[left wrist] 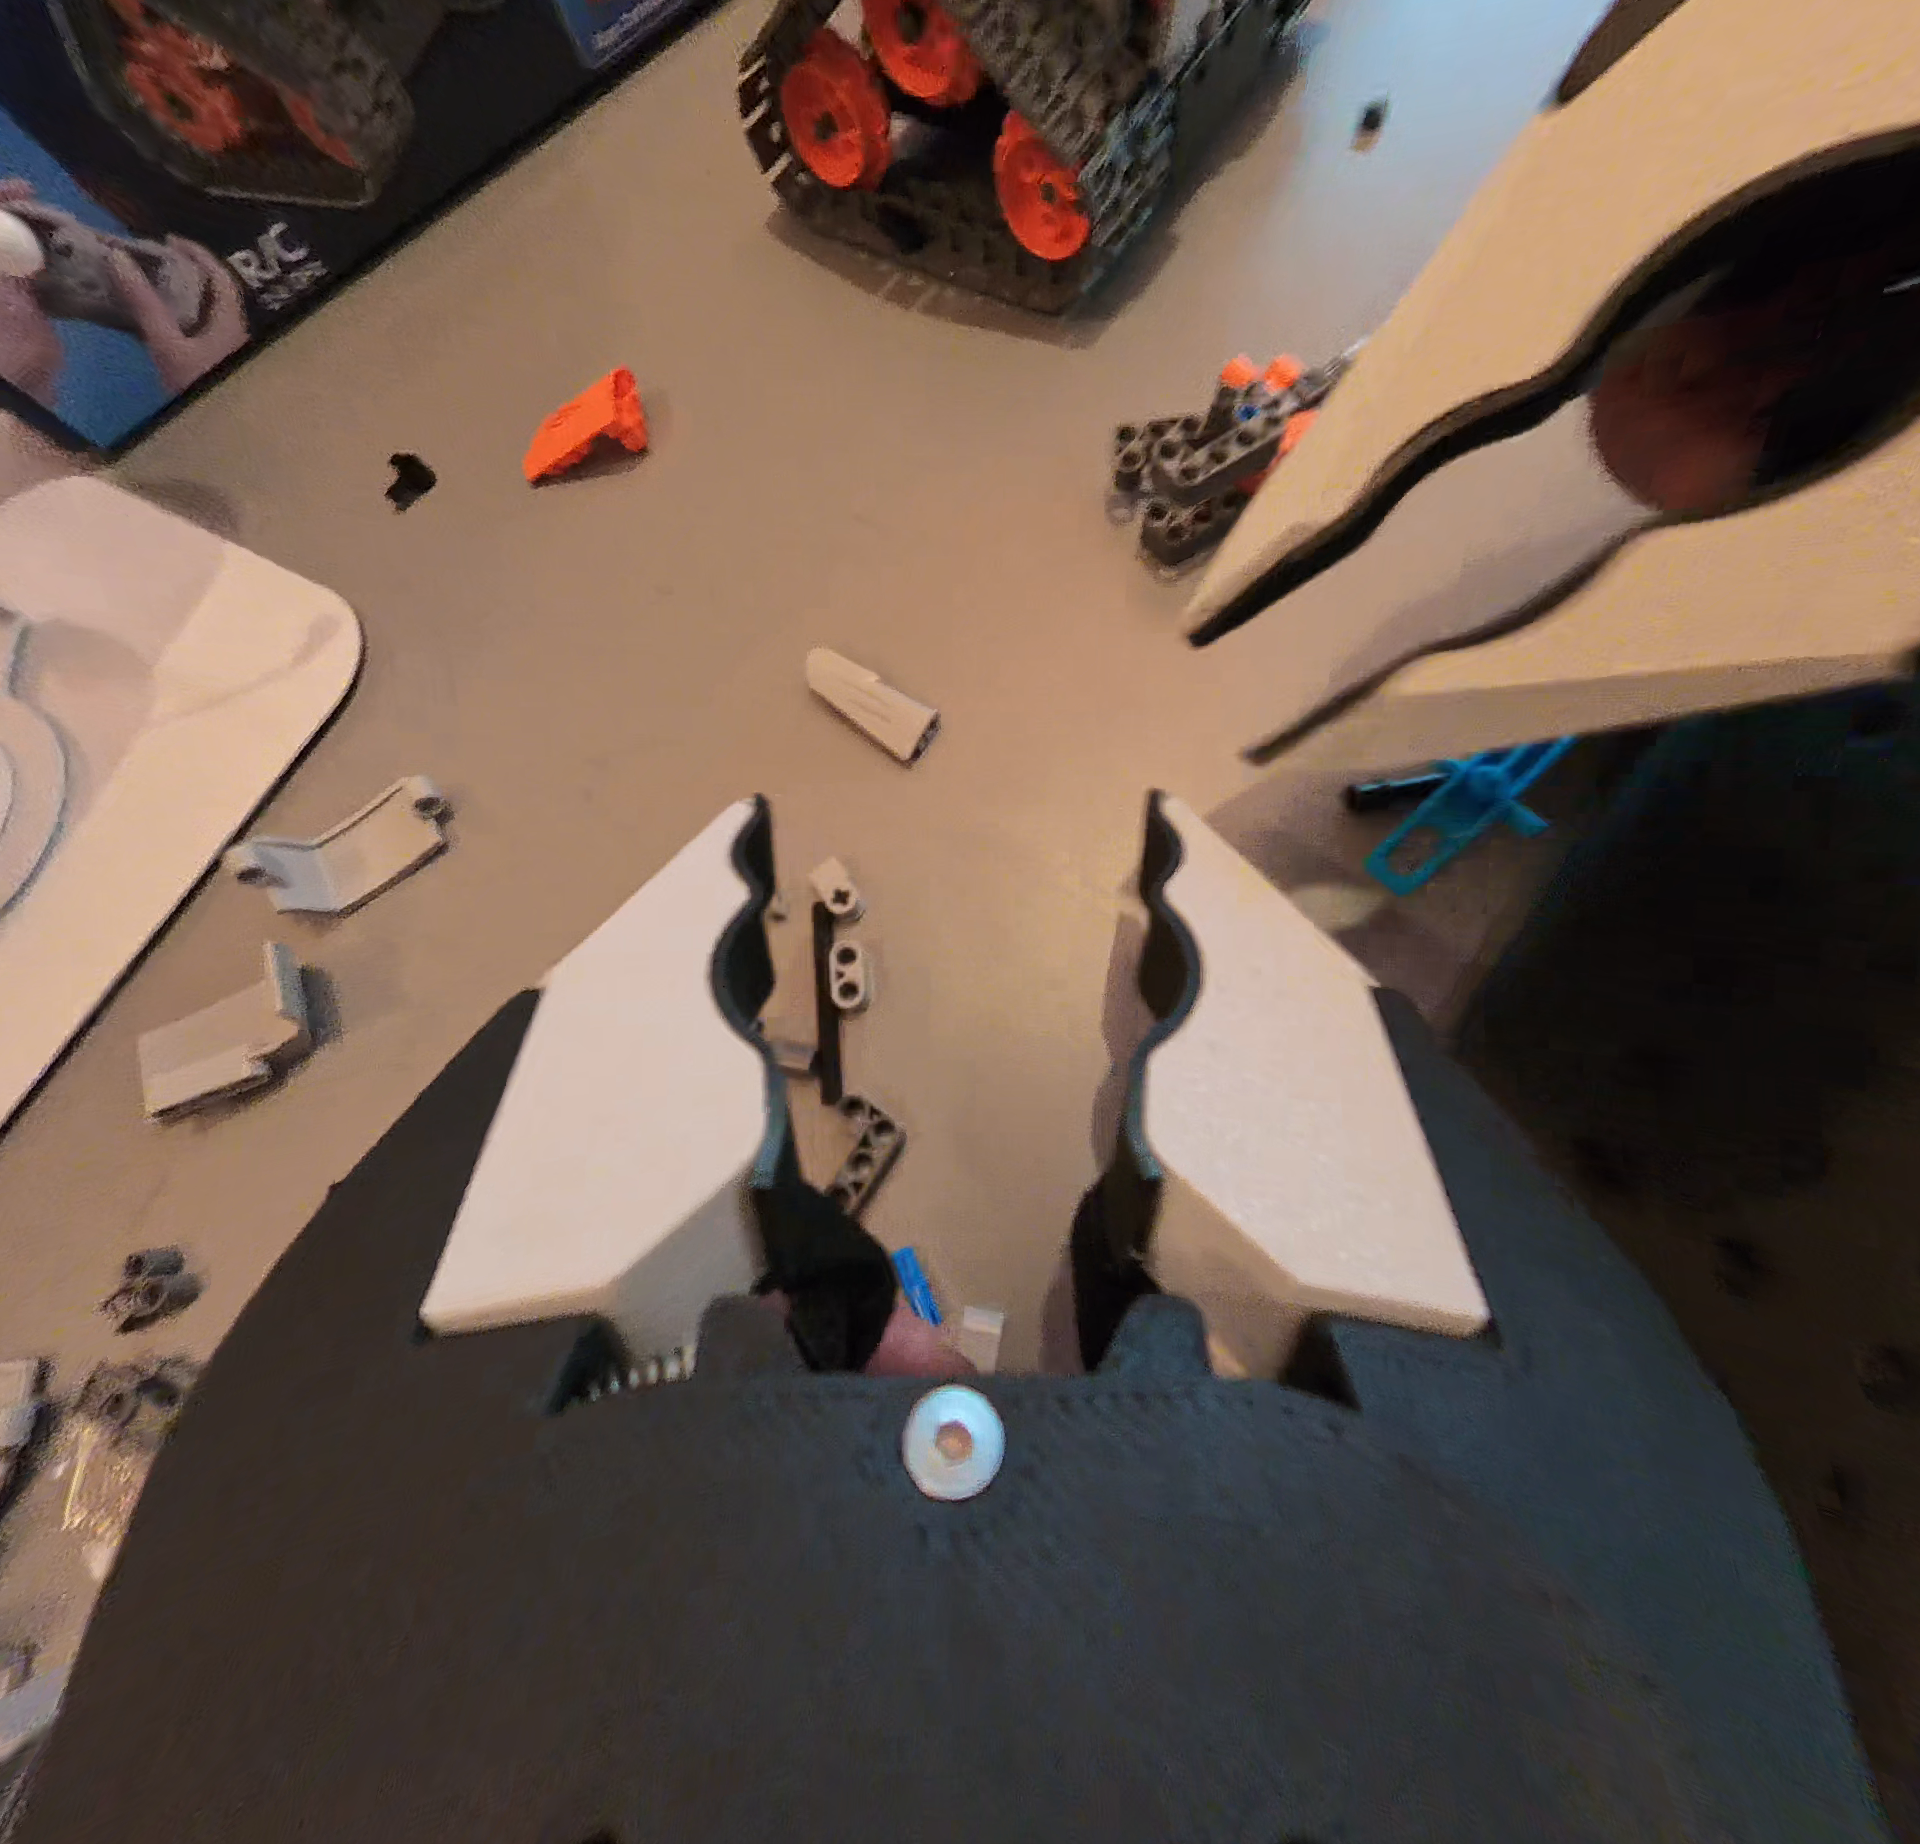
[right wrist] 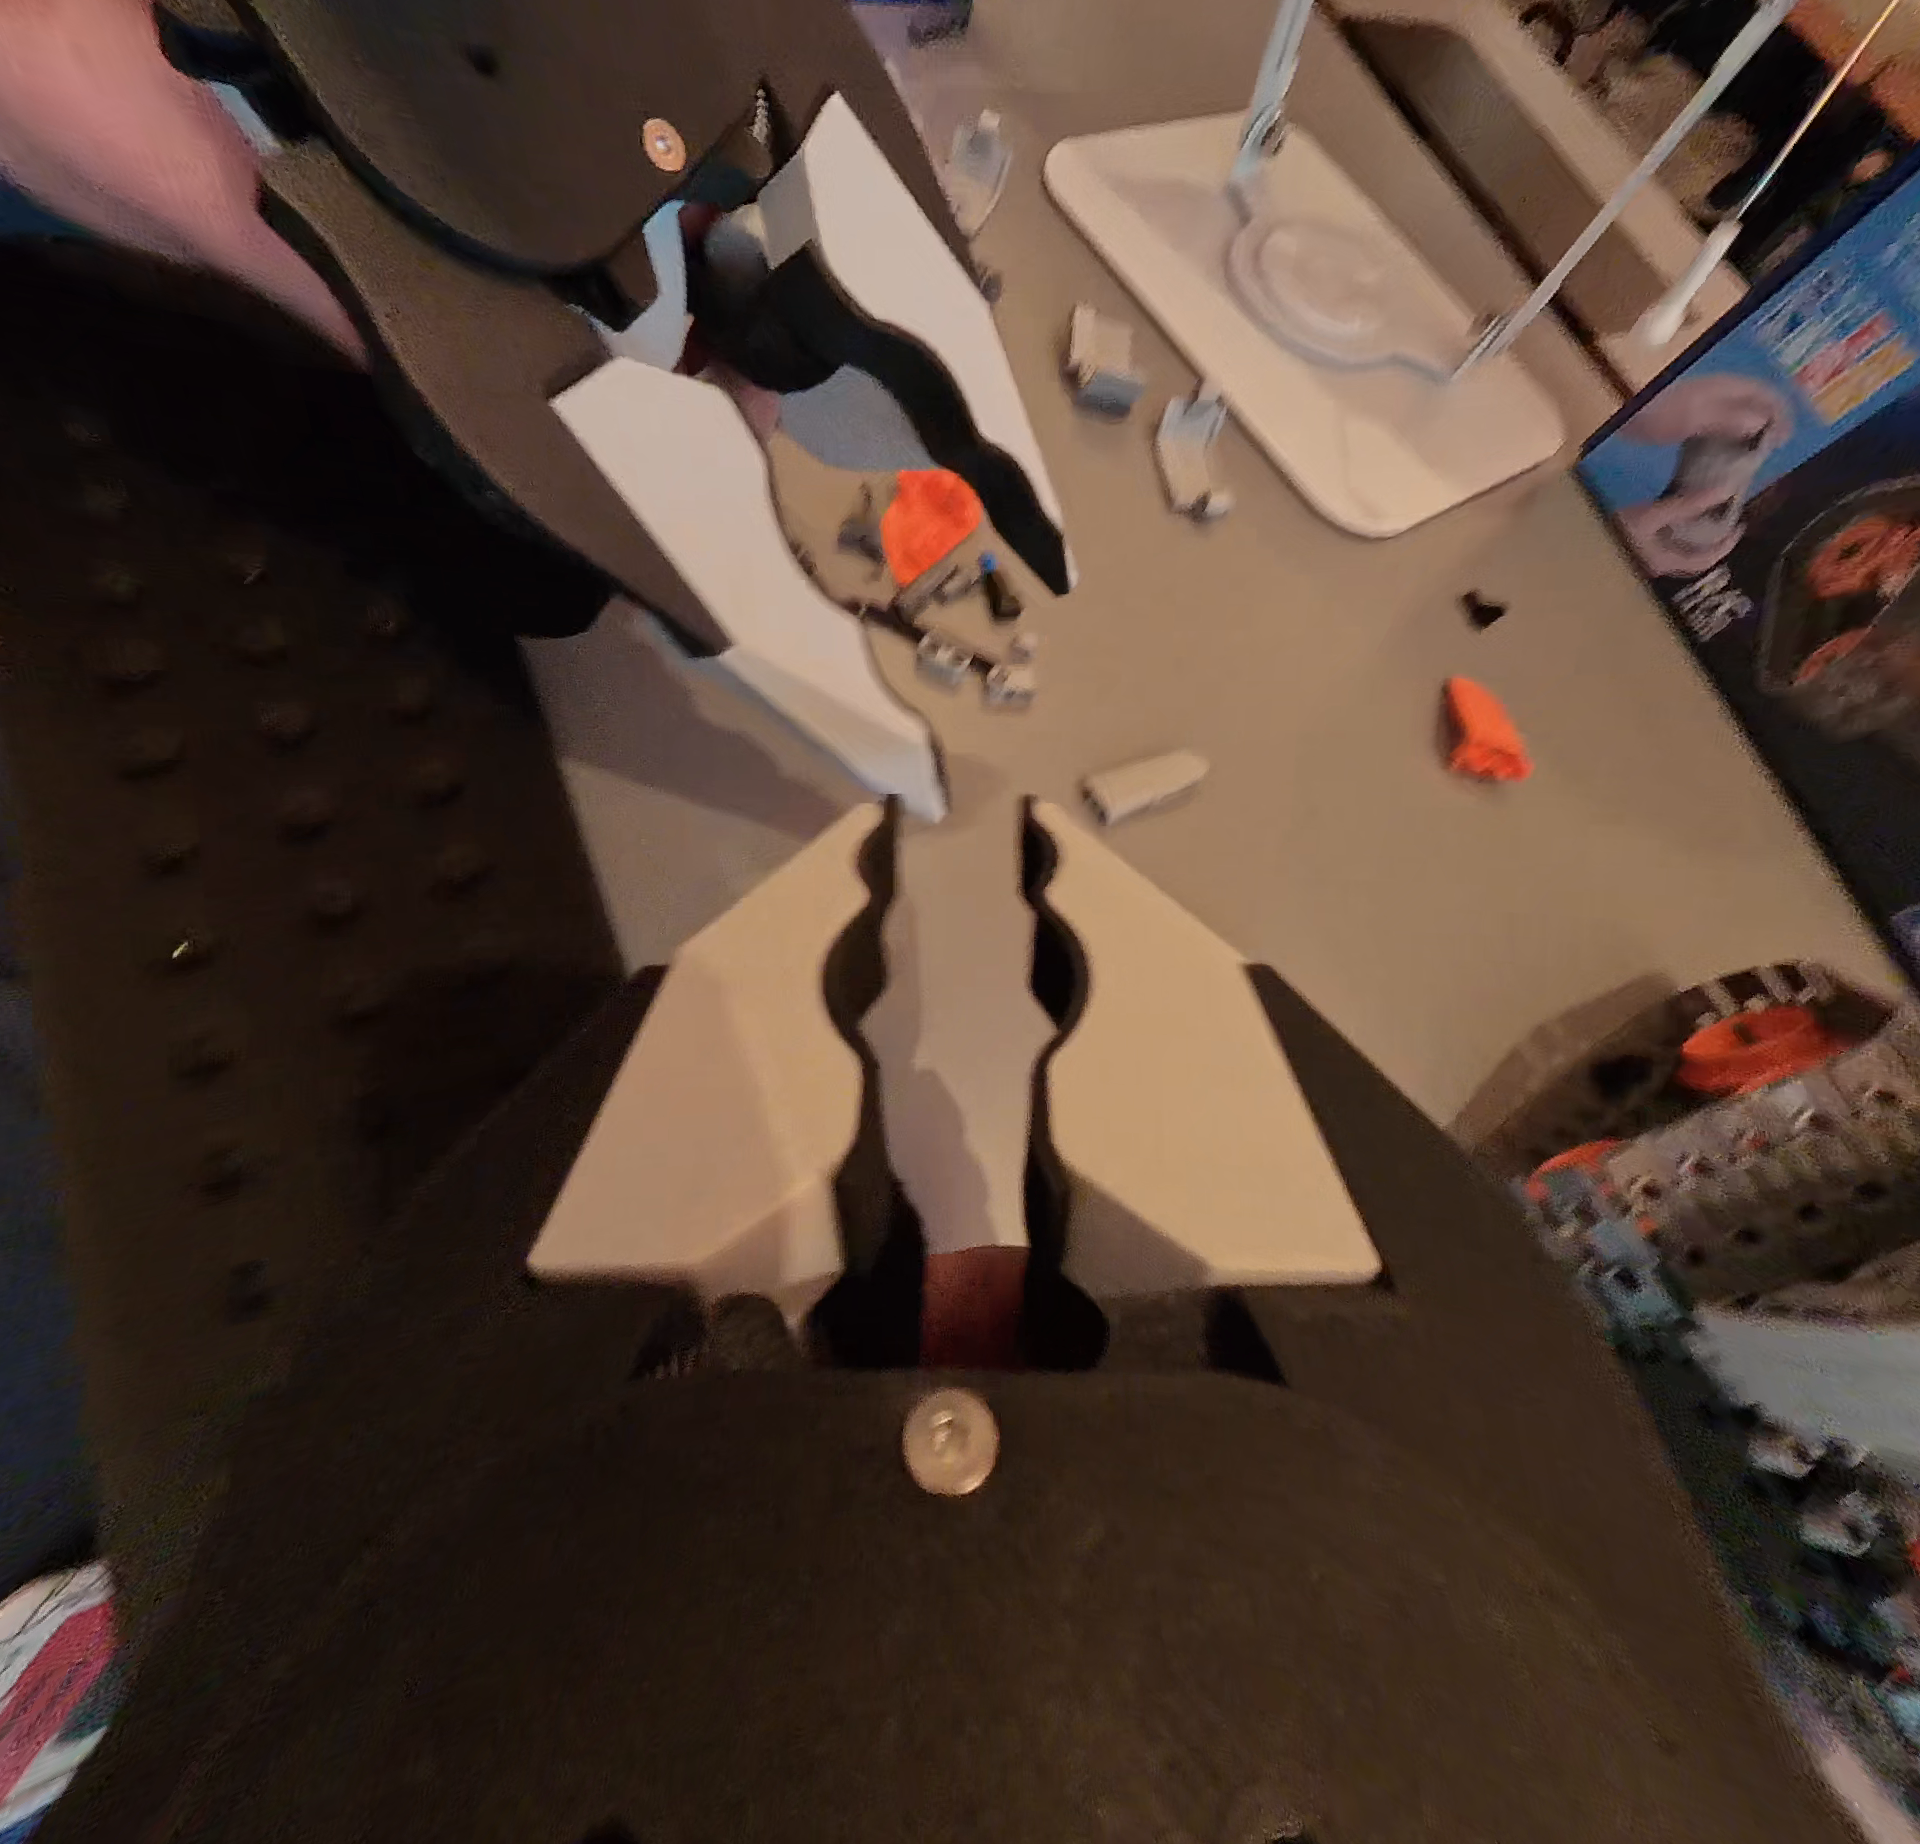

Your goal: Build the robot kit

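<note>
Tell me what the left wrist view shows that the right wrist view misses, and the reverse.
Only the left wrist view shows the turquoise part and the grey beam cluster with orange pins.

Only the right wrist view shows the white stand's upright rods and a person's arm.

Both show the grey tapered piece, the loose orange piece, the tracked model, and the open left gripper and right gripper, both empty.

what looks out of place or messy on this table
Building-toy parts lie scattered loose across the table: an orange piece, a grey sleeve, grey panels. The tracked vehicle looks tilted; blur prevents certainty.
</note>
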`<state>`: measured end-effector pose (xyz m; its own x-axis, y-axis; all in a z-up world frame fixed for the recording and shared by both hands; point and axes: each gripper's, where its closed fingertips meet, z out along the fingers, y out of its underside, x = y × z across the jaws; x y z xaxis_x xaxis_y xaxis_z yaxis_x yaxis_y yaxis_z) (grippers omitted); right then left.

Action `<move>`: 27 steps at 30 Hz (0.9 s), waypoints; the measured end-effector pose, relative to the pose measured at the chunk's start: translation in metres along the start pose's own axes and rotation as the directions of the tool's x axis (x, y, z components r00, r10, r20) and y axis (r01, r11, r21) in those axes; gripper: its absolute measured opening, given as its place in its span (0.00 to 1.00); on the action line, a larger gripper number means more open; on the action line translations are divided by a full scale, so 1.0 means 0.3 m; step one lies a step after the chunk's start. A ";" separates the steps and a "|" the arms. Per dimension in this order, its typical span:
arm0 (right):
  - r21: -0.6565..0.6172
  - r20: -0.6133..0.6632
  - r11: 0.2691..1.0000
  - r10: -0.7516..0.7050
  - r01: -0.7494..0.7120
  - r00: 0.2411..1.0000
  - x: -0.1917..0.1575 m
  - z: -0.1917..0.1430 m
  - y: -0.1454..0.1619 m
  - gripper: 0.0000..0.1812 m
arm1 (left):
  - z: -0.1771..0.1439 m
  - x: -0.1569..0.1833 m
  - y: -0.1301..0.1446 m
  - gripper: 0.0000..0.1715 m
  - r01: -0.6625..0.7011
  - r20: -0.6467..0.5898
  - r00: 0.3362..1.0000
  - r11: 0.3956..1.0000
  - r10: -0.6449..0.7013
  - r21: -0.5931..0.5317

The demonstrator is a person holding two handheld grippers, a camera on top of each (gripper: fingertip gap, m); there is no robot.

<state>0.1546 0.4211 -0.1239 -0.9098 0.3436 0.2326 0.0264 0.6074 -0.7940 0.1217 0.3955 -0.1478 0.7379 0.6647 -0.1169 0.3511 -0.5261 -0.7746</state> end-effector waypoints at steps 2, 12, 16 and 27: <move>0.023 0.017 1.000 0.011 -0.012 1.000 0.029 0.031 -0.055 0.05 | -0.024 -0.014 -0.014 0.56 0.019 -0.076 0.997 1.000 -0.018 0.023; -0.136 0.115 0.990 0.054 -0.038 0.992 0.099 0.295 -0.100 0.67 | -0.100 -0.245 0.109 0.92 0.054 -0.067 0.996 0.996 -0.059 -0.067; -0.224 0.115 0.974 0.050 -0.023 0.992 0.081 0.388 -0.055 0.62 | -0.084 -0.299 0.162 0.93 0.090 -0.019 0.995 0.988 -0.093 -0.125; -0.210 0.152 0.974 0.116 -0.083 0.982 0.079 0.444 -0.020 0.73 | -0.049 -0.312 0.246 0.92 0.098 -0.027 0.994 0.989 -0.102 -0.111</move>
<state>0.0777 0.3301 -0.1883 -0.9528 0.2991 0.0512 0.1878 0.7138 -0.6747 0.0870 0.2866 -0.1849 0.7135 0.7003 -0.0208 0.4836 -0.5138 -0.7086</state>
